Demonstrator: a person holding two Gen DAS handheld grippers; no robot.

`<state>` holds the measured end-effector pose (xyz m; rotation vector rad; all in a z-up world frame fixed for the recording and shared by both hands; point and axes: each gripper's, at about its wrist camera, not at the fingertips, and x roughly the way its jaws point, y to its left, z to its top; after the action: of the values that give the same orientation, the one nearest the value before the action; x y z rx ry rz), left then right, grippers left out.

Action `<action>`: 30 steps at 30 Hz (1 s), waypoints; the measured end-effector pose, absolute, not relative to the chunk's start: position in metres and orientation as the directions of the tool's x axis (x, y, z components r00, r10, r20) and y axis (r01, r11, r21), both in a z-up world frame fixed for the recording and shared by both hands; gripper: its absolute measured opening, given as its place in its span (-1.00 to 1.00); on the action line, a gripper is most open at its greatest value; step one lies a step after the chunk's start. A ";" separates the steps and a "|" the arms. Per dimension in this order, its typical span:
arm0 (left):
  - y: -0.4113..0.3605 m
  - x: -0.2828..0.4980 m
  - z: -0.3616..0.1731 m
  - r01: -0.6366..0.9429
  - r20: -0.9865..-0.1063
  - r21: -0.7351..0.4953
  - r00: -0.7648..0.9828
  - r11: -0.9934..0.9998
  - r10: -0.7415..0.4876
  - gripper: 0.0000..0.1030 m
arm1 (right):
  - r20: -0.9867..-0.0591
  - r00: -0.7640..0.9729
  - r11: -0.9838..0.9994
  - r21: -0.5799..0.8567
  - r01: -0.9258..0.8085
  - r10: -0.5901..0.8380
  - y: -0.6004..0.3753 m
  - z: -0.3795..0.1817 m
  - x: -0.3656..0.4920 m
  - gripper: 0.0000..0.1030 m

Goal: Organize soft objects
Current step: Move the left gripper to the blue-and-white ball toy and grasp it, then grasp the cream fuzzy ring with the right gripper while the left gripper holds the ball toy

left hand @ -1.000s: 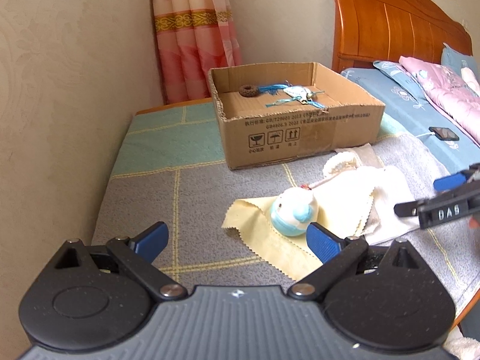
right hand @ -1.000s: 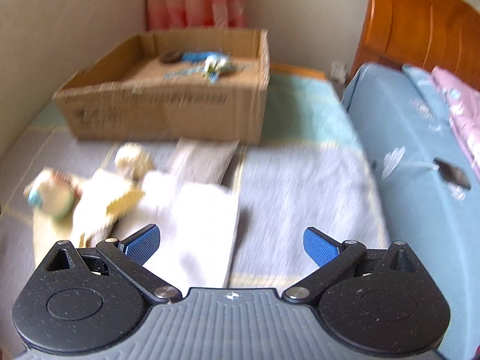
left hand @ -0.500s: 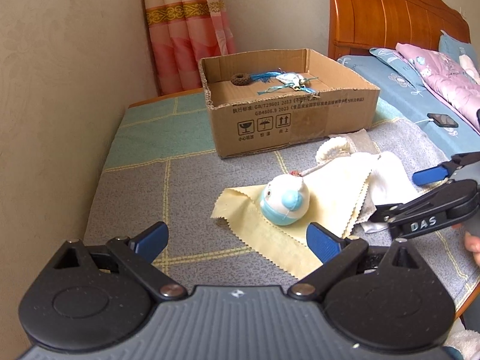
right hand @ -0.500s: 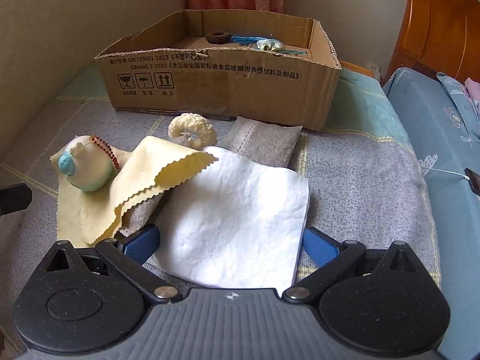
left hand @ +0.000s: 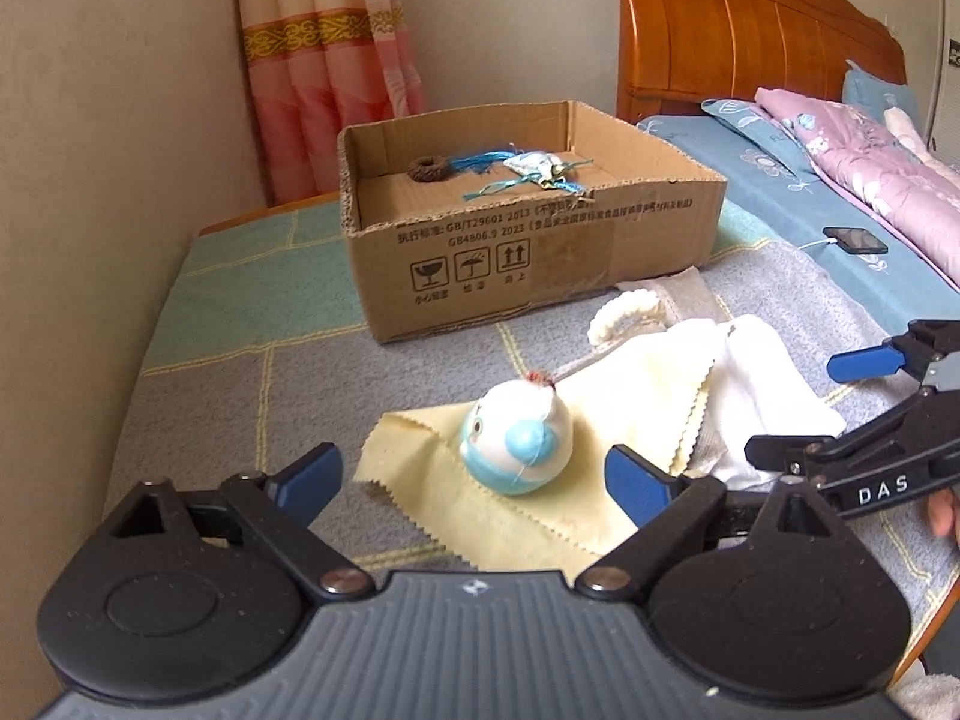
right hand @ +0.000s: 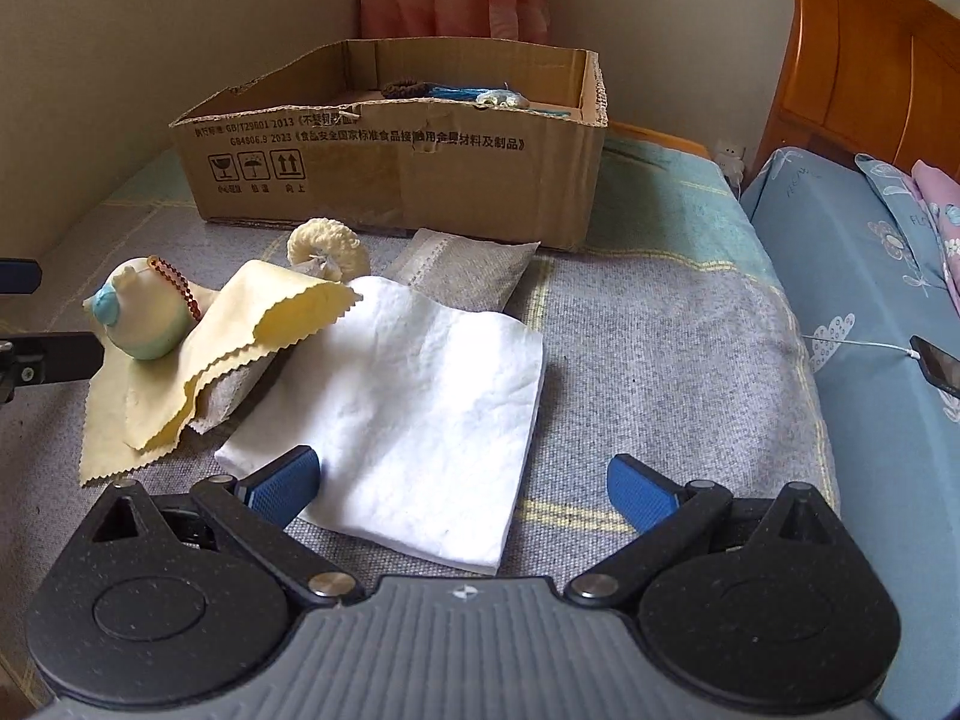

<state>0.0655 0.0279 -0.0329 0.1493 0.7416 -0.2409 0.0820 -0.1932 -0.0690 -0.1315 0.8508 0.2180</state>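
Two spread grippers, left gripper point(left hand: 474, 477) near plush ball point(left hand: 517, 444).

Soft daylight, sharp focus, mild shadows (fisheye bends and darkens the corners).

We see bare blanket point(right hand: 660, 348) to the right of the white cloth point(right hand: 408, 396), wide enough for a gripper to pass up to the cardboard box point(right hand: 396, 174). The box blocks the far side. On the left, the yellow cloth point(left hand: 528, 516), round plush toy point(left hand: 519, 447) and cream ring point(right hand: 327, 246) crowd the way, with the wall point(left hand: 108, 180) just beyond.
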 end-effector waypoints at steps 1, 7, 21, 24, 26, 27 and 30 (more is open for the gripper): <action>0.027 0.067 -0.033 0.275 -0.681 0.050 0.713 0.960 -0.169 0.51 | -0.753 0.643 0.970 -0.029 -0.243 0.139 -0.193 -0.069 0.081 1.00; 0.018 0.077 -0.040 0.302 -0.676 0.039 0.710 0.952 -0.198 0.24 | -0.738 0.659 0.968 -0.028 -0.249 0.148 -0.194 -0.071 0.080 1.00; 0.021 0.086 -0.048 0.275 -0.691 -0.020 0.691 0.961 -0.212 -0.14 | -0.727 0.667 0.966 -0.026 -0.259 0.159 -0.196 -0.071 0.078 1.00; 0.024 0.082 -0.042 0.261 -0.687 -0.003 0.701 0.965 -0.192 -0.14 | -0.723 0.670 0.959 -0.034 -0.282 0.171 -0.195 -0.064 0.077 1.00; 0.025 0.079 -0.039 0.255 -0.685 0.007 0.705 0.967 -0.181 -0.14 | -0.703 0.686 0.955 -0.036 -0.295 0.185 -0.195 -0.055 0.075 1.00; 0.026 0.078 -0.038 0.251 -0.684 0.011 0.708 0.968 -0.176 -0.14 | -0.695 0.693 0.954 -0.033 -0.299 0.193 -0.195 -0.050 0.076 1.00; 0.028 0.075 -0.036 0.244 -0.680 0.022 0.714 0.970 -0.164 -0.13 | -0.668 0.712 0.951 -0.021 -0.309 0.216 -0.192 -0.035 0.080 1.00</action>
<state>0.0753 0.0282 -0.0363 0.1128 0.7416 -0.2264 0.0798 -0.1919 -0.0351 -0.1344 0.7226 0.2920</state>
